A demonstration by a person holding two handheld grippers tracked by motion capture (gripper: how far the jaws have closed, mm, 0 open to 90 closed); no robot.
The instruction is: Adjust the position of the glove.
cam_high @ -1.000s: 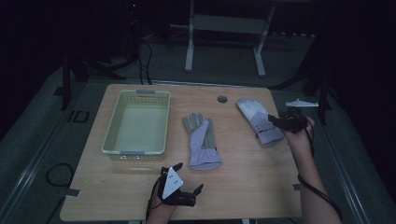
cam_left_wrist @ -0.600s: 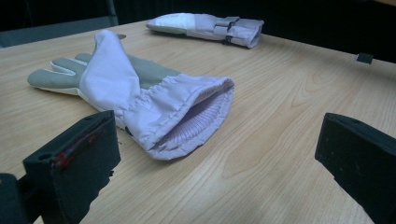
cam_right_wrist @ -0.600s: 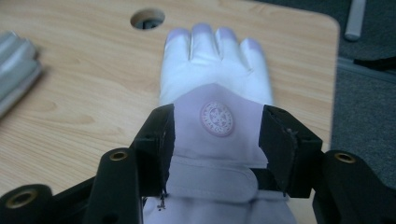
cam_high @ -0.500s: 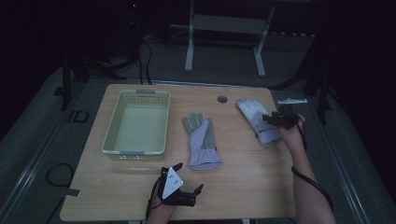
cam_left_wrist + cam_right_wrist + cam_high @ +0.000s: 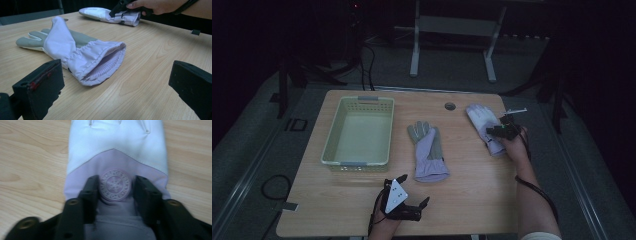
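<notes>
Straddling the round badge on the far glove (image 5: 116, 157), the right gripper (image 5: 115, 192) is seen with jaws that have just been closing, pads at the gathered fabric; a firm pinch cannot be told. The left gripper (image 5: 404, 200) is held wide apart near the middle glove (image 5: 428, 150). The basket (image 5: 332, 150) is seen empty.

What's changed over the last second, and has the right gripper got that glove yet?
The right gripper has come down onto the far glove; its jaws have just been closing, with the round badge and a bunch of cuff fabric between them. The glove hasn't left the table. The left gripper, the middle glove and the basket stayed put.
</notes>
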